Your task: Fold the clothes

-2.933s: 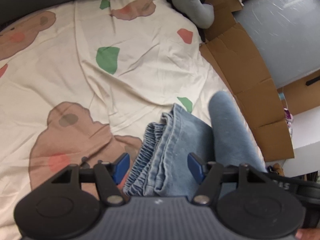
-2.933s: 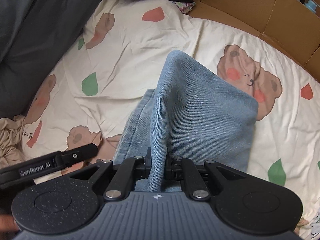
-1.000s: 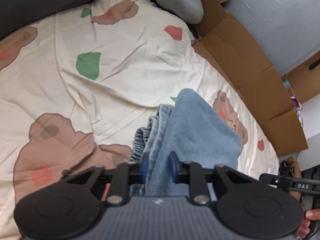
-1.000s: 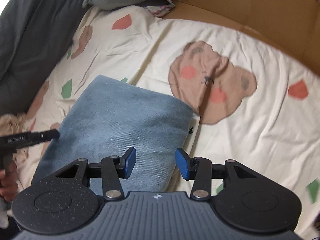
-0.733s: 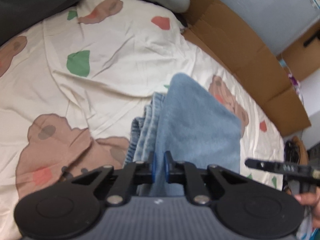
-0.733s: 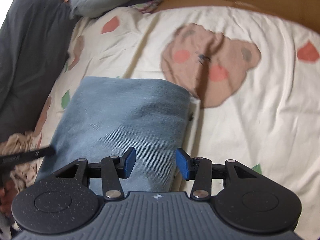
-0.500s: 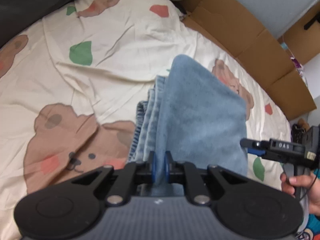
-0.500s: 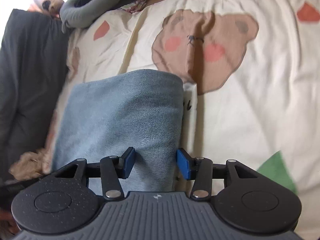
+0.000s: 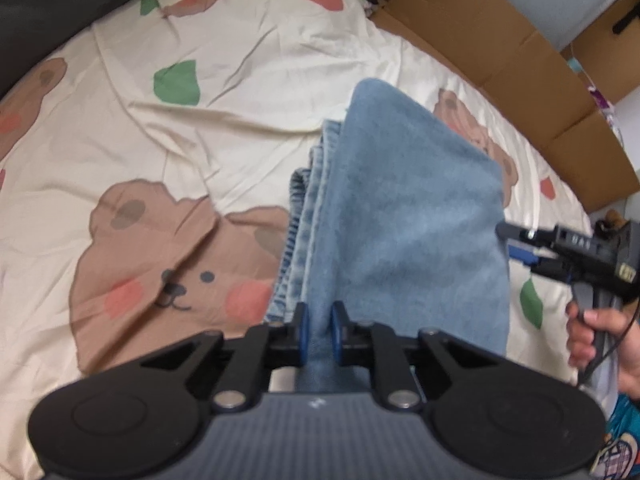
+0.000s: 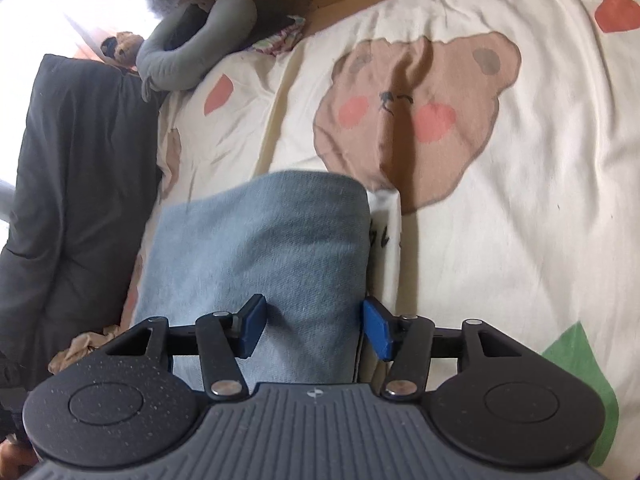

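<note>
Folded light-blue jeans lie on a cream bear-print bedsheet. My left gripper is shut on the near edge of the top denim layer, which bunches up between the blue pads. The stitched waistband layers show at the fold's left side. In the right wrist view my right gripper stands open low over the jeans. One pad is above the cloth and the other is beside its right edge, neither pressing. The right gripper also shows in the left wrist view at the jeans' right side, in a person's hand.
Flattened cardboard runs along the far side of the bed. A dark grey blanket lies on the left, a grey neck pillow at the head. A crumpled beige garment lies beside the jeans. A white label pokes out at their edge.
My left gripper went from open to shut on the jeans' near edge. My right gripper let go of the denim, dropped low and now straddles the fold's right edge.
</note>
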`<control>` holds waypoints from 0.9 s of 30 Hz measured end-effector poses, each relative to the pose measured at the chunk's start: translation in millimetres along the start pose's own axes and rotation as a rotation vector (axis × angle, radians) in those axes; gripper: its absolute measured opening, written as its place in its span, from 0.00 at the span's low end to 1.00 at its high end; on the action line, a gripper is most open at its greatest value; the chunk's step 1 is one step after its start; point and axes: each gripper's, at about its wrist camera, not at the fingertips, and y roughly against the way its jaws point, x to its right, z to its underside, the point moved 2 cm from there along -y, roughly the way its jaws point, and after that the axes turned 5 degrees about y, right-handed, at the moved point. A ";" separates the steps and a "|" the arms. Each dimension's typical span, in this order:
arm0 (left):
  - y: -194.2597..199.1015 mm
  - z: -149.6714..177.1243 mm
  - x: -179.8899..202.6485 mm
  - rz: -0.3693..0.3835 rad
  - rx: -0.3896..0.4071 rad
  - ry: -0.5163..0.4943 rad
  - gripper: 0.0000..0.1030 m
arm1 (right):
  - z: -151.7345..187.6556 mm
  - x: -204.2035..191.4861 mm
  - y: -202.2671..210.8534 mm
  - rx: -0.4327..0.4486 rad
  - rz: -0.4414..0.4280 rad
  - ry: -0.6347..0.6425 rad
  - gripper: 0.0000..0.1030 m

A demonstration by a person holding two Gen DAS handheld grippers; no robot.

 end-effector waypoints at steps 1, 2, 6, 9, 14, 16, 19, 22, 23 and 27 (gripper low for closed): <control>-0.8 2.1 0.0 -0.005 -0.007 -0.003 0.10 | -0.6 0.6 -0.8 -0.001 -0.005 -0.005 0.55; -1.6 4.2 0.0 -0.011 -0.014 -0.007 0.10 | -1.2 1.2 -1.5 -0.003 -0.010 -0.009 0.55; -5.1 8.9 -3.3 -0.014 -0.041 -0.001 0.10 | -2.4 7.6 -10.2 -0.020 -0.029 -0.026 0.61; -6.7 11.8 -5.6 -0.015 -0.057 0.002 0.10 | 0.3 20.7 -31.7 -0.128 -0.099 -0.116 0.65; -1.5 11.3 -7.0 -0.004 -0.047 0.011 0.12 | -1.0 8.0 -34.5 -0.124 -0.088 -0.052 0.44; 1.2 7.2 -7.7 0.000 -0.035 0.021 0.21 | -2.0 3.6 -31.8 -0.123 -0.083 -0.035 0.36; 3.6 0.2 -7.3 0.002 -0.007 0.025 0.26 | -3.2 -2.4 -27.9 -0.120 -0.080 -0.015 0.30; 3.0 -6.4 -2.2 -0.011 0.025 -0.009 0.39 | -4.4 -8.9 -25.1 -0.117 -0.075 0.004 0.27; 0.7 -8.9 -2.1 -0.015 0.032 -0.014 0.40 | -4.8 -10.3 -24.3 -0.117 -0.074 0.010 0.26; -12.8 -20.8 -9.0 0.030 0.046 0.023 0.50 | -6.9 -14.8 -19.1 -0.121 -0.063 0.009 0.22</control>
